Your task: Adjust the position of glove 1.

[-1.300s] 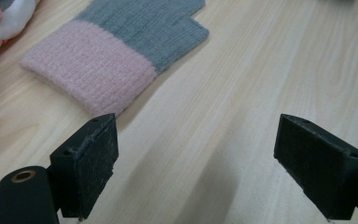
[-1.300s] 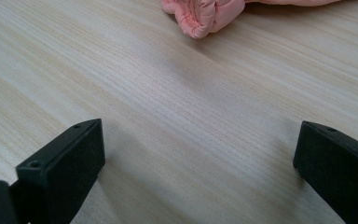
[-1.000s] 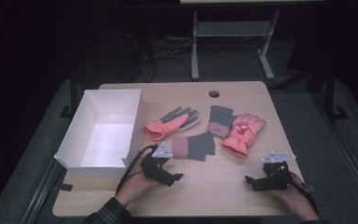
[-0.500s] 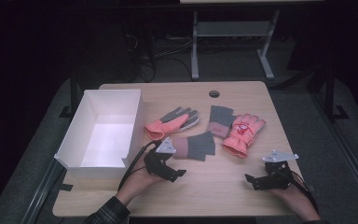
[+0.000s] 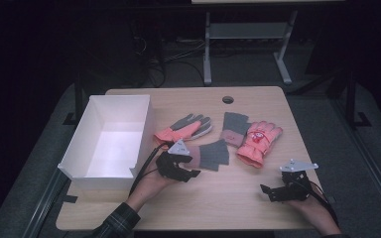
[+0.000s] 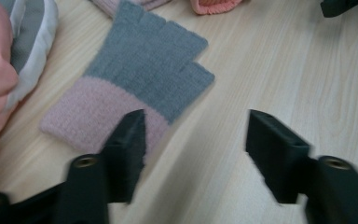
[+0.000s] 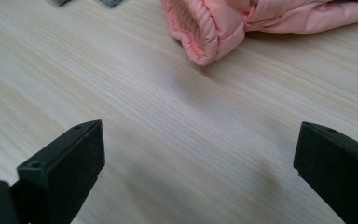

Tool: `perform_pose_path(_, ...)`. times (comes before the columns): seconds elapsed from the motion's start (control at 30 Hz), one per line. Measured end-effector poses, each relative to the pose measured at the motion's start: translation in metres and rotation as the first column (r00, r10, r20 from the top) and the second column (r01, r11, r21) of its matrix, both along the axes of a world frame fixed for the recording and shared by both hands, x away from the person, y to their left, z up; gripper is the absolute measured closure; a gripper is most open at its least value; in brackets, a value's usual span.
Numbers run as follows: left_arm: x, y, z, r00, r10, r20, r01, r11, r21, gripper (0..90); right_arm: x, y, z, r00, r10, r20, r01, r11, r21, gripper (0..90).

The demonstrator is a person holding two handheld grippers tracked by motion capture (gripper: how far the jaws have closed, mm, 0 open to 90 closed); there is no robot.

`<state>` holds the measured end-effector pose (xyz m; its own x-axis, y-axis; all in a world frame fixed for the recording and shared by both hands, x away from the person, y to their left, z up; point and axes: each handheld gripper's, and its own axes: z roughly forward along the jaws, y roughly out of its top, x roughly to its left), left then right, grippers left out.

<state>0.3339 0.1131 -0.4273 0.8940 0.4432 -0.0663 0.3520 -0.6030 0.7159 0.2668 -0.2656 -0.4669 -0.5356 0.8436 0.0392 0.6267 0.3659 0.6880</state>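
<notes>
Left tool (image 5: 191, 171) half closed, jaws just closing in, one jaw over the pink cuff of the grey-and-pink fingerless glove (image 6: 135, 88), nothing pinched yet; glove flat on the table (image 5: 218, 203) just beside the tool, near the middle. Right tool (image 5: 268, 191) spread wide, empty, hovering near the front right edge, pink padded glove (image 7: 242, 23) ahead of it. Pale wood table, white box (image 5: 87, 163) at the left, two more gloves by the centre. Dark room behind, desk legs and cables dimly seen. Left edge of the left gripper view cut off across a coral and grey glove (image 6: 4, 74).
</notes>
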Motion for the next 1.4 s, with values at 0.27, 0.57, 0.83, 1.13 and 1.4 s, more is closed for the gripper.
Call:
perform_pose_path(0.27,0.013,-0.003,0.005,0.9999,0.014,0.008,-0.014,0.9998,0.017,80.5,0.001,0.001,0.001,1.0000,0.000,-0.003,0.000,1.000,0.004,1.6)
perform_pose_path(0.57,0.031,-0.010,0.005,0.9988,0.049,0.002,-0.049,0.9972,0.056,89.6,0.002,0.004,0.003,1.0000,0.004,0.004,-0.004,1.000,0.014,1.6)
perform_pose_path(0.83,0.049,-0.012,-0.006,0.9960,0.089,-0.005,-0.088,0.9916,0.094,89.6,0.003,0.002,0.004,0.9999,0.004,0.013,-0.004,1.000,0.020,1.6)
perform_pose_path(1.13,0.051,-0.012,-0.019,0.9957,0.086,-0.036,-0.080,0.9873,0.137,89.6,0.003,0.002,0.004,0.9998,0.005,0.017,-0.006,1.000,0.018,1.6)
perform_pose_path(1.4,0.042,-0.011,-0.018,0.9947,0.039,-0.095,-0.026,0.9912,0.130,89.6,0.003,0.002,0.005,0.9999,0.005,0.010,-0.006,1.000,0.010,1.6)
